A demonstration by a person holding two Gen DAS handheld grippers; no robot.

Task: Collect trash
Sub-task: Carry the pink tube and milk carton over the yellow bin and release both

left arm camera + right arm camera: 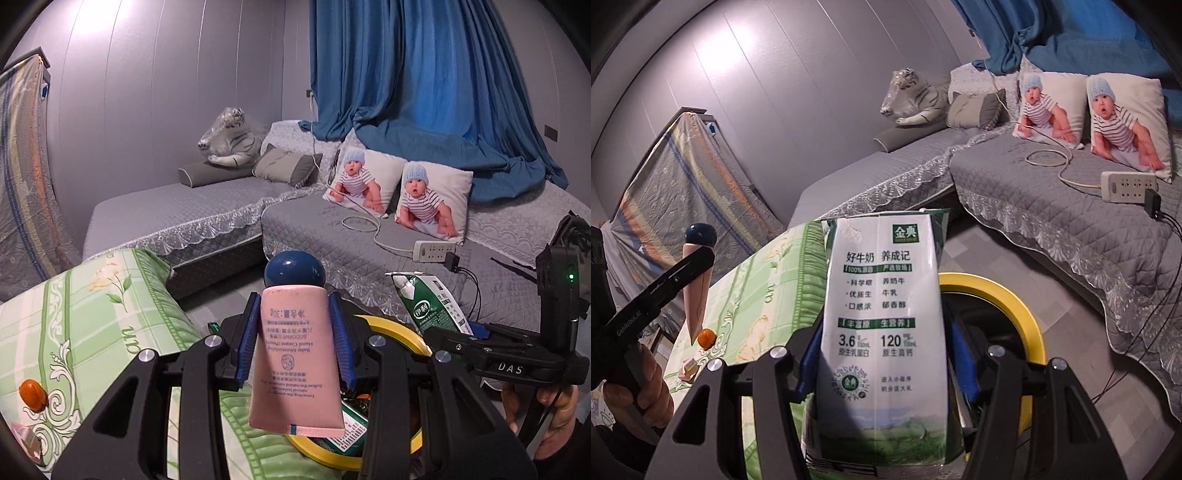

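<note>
My left gripper (293, 317) is shut on a pink hand-cream tube (295, 354) with a dark blue round cap, held upright above the yellow-rimmed bin (397, 326). My right gripper (882, 328) is shut on a white and green milk carton (882, 325), also held above the yellow-rimmed bin (1008, 299). The carton (428, 302) and right gripper show at the right in the left wrist view. The tube (696, 295) and left gripper show at the left in the right wrist view. A green packet (351, 424) lies inside the bin.
A table with a green floral cloth (92, 325) stands left of the bin, holding an orange wrapped sweet (32, 396) and a pink wrapper (24, 437). A grey sofa (332, 229) with baby-print cushions, a power strip (434, 251) and cables lies beyond. Blue curtain behind.
</note>
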